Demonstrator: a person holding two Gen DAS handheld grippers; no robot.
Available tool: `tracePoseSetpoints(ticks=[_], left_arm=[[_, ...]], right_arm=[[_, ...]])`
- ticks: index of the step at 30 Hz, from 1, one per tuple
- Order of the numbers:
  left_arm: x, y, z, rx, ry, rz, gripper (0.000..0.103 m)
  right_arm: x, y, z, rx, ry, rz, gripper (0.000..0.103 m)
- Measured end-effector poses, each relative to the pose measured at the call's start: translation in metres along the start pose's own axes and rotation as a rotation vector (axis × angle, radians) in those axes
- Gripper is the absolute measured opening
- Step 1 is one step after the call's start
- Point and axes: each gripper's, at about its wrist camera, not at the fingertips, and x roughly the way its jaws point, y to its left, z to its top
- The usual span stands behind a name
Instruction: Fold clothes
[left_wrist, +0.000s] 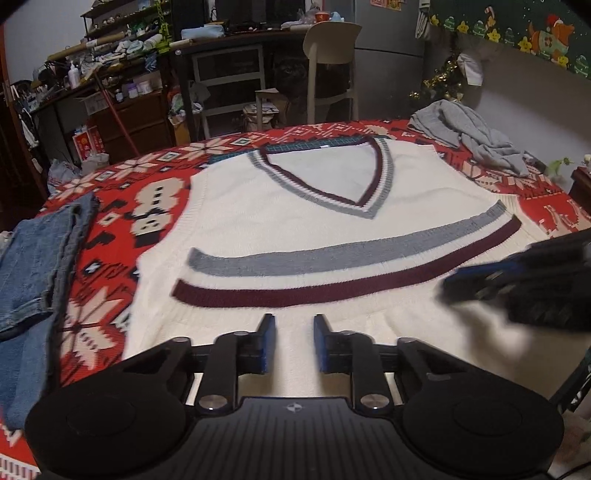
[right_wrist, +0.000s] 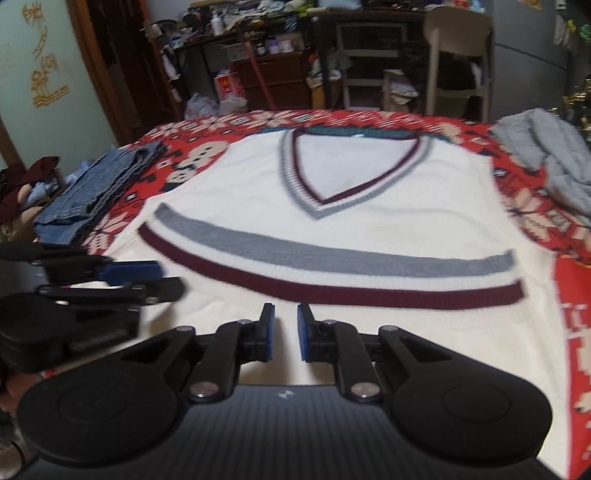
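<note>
A white knit V-neck vest (left_wrist: 295, 229) (right_wrist: 332, 225) with a grey and a maroon chest stripe lies spread flat, front up, neck at the far side. My left gripper (left_wrist: 294, 328) hovers over the vest's near hem area, open, with only white knit showing in the gap between its blue pads. My right gripper (right_wrist: 285, 317) is also over the near hem, open by a narrower gap and holding nothing. Each gripper shows blurred in the other's view: the right gripper (left_wrist: 458, 280) at the vest's right edge, the left gripper (right_wrist: 166, 278) at its left.
A red patterned tablecloth (left_wrist: 155, 206) covers the table. Folded blue jeans (left_wrist: 33, 266) (right_wrist: 99, 188) lie left of the vest, a crumpled grey garment (left_wrist: 472, 136) (right_wrist: 546, 158) at the far right. Beyond the table stand a beige chair (left_wrist: 332, 62) and cluttered shelves.
</note>
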Motion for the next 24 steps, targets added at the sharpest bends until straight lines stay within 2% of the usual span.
tracePoseSetpoints(ticks=[4, 7, 11, 13, 14, 15, 17, 20, 22, 24], left_arm=[[-0.005, 0.014, -0.004, -0.019, 0.002, 0.005, 0.022], [-0.011, 0.029, -0.009, -0.038, -0.005, 0.046, 0.024], [-0.013, 0.051, -0.01, -0.054, -0.013, 0.084, 0.038], [-0.012, 0.06, -0.007, -0.069, -0.021, 0.089, 0.043], [-0.012, 0.064, -0.005, -0.077, -0.027, 0.09, 0.045], [-0.012, 0.067, -0.003, -0.086, -0.033, 0.091, 0.047], [-0.01, 0.072, 0.004, -0.104, -0.042, 0.077, 0.058], [0.001, 0.074, 0.011, -0.12, -0.028, 0.073, 0.059], [0.008, 0.075, 0.016, -0.131, -0.017, 0.07, 0.057], [0.015, 0.077, 0.02, -0.142, -0.007, 0.068, 0.055]], right_arm=[[-0.017, -0.037, -0.005, 0.057, -0.016, -0.072, 0.015], [-0.032, -0.073, -0.011, 0.119, -0.035, -0.141, 0.016], [-0.05, -0.116, -0.018, 0.182, -0.067, -0.215, 0.016], [-0.054, -0.127, -0.017, 0.182, -0.087, -0.212, 0.022], [-0.055, -0.131, -0.016, 0.178, -0.097, -0.207, 0.032], [-0.057, -0.135, -0.015, 0.174, -0.108, -0.203, 0.035], [-0.054, -0.136, -0.009, 0.156, -0.117, -0.179, 0.035], [-0.038, -0.129, 0.003, 0.133, -0.103, -0.169, 0.036], [-0.028, -0.129, 0.009, 0.139, -0.095, -0.165, 0.043], [-0.018, -0.13, 0.012, 0.154, -0.089, -0.161, 0.044]])
